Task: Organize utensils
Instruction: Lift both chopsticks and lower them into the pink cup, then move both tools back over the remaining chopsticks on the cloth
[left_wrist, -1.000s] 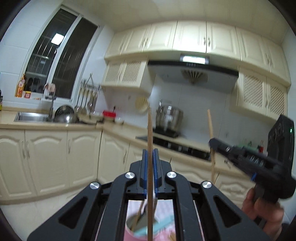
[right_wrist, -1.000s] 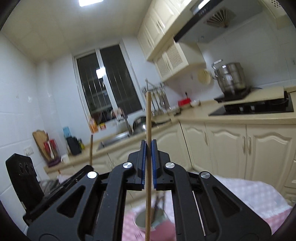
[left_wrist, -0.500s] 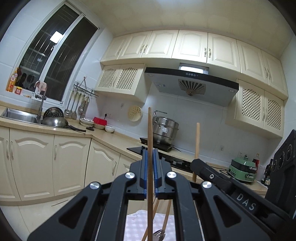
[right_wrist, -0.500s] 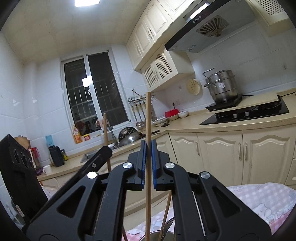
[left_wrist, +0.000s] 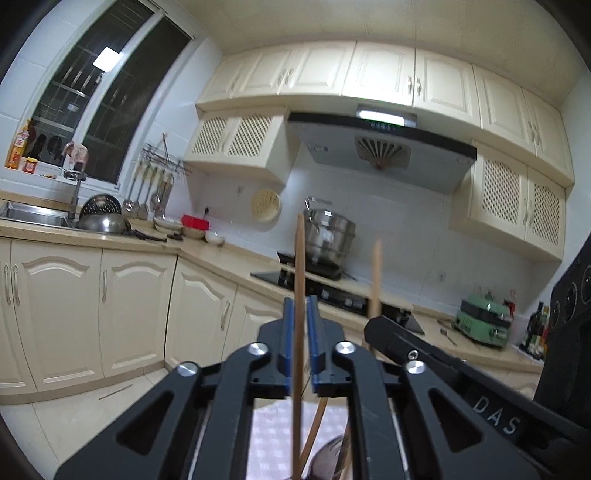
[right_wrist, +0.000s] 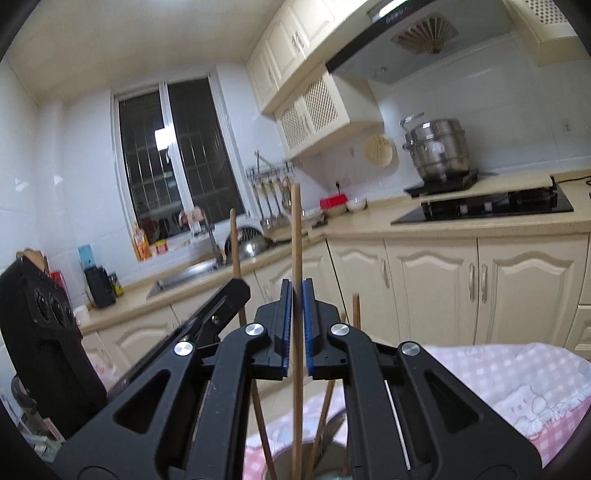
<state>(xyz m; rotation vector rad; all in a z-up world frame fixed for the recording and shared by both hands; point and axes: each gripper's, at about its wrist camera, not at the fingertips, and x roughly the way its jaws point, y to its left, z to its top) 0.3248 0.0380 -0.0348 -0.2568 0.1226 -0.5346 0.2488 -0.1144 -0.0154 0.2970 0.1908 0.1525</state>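
Observation:
My left gripper (left_wrist: 300, 306) points level and its jaws are opening. A wooden chopstick (left_wrist: 300, 258) stands upright between the blue pads, with a thin gap on each side. My right gripper (right_wrist: 295, 291) is also opening around a second upright chopstick (right_wrist: 295, 229), with a slit beside the right pad. Both chopsticks run down into a utensil holder (right_wrist: 328, 461) that holds other chopsticks and a metal spoon (left_wrist: 328, 450). The grippers are close together, each showing in the other's view: right gripper (left_wrist: 384, 332), left gripper (right_wrist: 236, 291).
The holder stands on a pink checked cloth (right_wrist: 517, 373). Behind it are cream kitchen cabinets (left_wrist: 66, 310), a sink (left_wrist: 33, 218), a black hob (right_wrist: 480, 210) with a steel pot (right_wrist: 439, 151), and a range hood (left_wrist: 380, 147) above.
Both grippers have come down and drawn closer together over the holder. Their pads, shut on the chopsticks before, have parted slightly.

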